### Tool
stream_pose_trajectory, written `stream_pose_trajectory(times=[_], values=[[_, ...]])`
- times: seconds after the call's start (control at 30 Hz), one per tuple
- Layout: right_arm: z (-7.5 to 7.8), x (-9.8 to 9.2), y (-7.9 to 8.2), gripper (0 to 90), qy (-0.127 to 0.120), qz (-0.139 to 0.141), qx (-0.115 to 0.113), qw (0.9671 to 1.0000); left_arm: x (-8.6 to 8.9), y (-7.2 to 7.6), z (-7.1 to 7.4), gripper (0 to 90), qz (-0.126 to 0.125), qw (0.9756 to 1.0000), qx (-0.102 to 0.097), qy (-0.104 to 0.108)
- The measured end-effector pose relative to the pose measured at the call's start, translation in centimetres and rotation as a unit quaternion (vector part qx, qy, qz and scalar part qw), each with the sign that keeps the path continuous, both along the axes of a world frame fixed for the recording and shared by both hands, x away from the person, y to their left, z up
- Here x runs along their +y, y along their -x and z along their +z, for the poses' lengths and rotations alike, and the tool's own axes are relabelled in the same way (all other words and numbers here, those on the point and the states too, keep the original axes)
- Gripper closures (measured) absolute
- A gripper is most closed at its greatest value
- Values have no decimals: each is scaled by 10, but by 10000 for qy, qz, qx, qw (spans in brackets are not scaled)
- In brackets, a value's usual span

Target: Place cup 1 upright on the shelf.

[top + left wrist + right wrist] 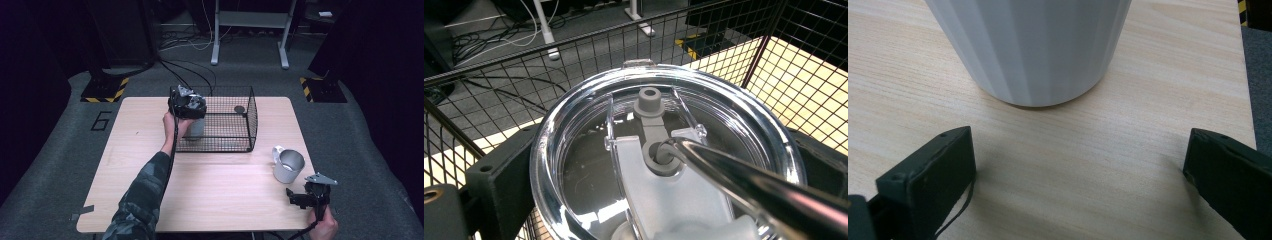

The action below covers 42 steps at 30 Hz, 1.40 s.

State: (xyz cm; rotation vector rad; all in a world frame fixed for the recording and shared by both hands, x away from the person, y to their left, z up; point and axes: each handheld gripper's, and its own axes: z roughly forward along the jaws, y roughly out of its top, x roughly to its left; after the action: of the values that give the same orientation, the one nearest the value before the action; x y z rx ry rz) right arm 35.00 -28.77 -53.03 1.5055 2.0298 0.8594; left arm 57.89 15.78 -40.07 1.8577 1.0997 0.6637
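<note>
A grey metal tumbler point(195, 128) with a clear lid point(574, 150) and a metal straw point(749, 175) stands upright in the left part of a black wire basket point(250, 120). My left gripper point(187, 104) reaches down over the basket's left rim and is shut on the tumbler, its jaws on either side just under the lid. A white ribbed mug point(288, 165) with a handle stands on the table at the right. My right gripper point(296, 197) rests open just in front of the mug point(1033, 50), clear of it, with bare wood between its jaws.
A small dark round disc point(239, 109) lies in the basket's far right corner. The wooden table point(210, 190) has free room in the middle and at the front left. The mug stands near the table's right edge. Basket wires point(574, 55) surround the tumbler.
</note>
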Motion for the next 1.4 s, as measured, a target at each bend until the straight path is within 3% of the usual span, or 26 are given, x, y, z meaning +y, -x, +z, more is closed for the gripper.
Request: stream_pose_trajectory(times=[0.13, 0.43, 0.9, 1.1, 1.23, 1.27, 1.4], values=[[0, 0, 0, 0, 0, -1, 1, 10000, 2, 2, -1, 40, 31, 10000, 21, -6], [0, 0, 0, 0, -2, -2, 1, 10000, 11, 3, -5, 39, 133, 9996, 74, 251], [0, 0, 0, 0, -2, -2, 1, 10000, 11, 5, -4, 38, 180, 9995, 72, 269], [0, 0, 0, 0, -4, -5, 1, 10000, 10, 7, -3, 34, 169, 9995, 6, 249], [0, 0, 0, 0, -2, -1, 2, 10000, 8, 9, 0, 1, 151, 9994, -157, 252], [0, 0, 0, 0, -2, -2, 1, 10000, 7, 10, 3, 1, 153, 9994, -240, 170], [0, 0, 0, 0, -3, -4, 0, 10000, 7, 10, 3, 0, 158, 9993, -262, 192]])
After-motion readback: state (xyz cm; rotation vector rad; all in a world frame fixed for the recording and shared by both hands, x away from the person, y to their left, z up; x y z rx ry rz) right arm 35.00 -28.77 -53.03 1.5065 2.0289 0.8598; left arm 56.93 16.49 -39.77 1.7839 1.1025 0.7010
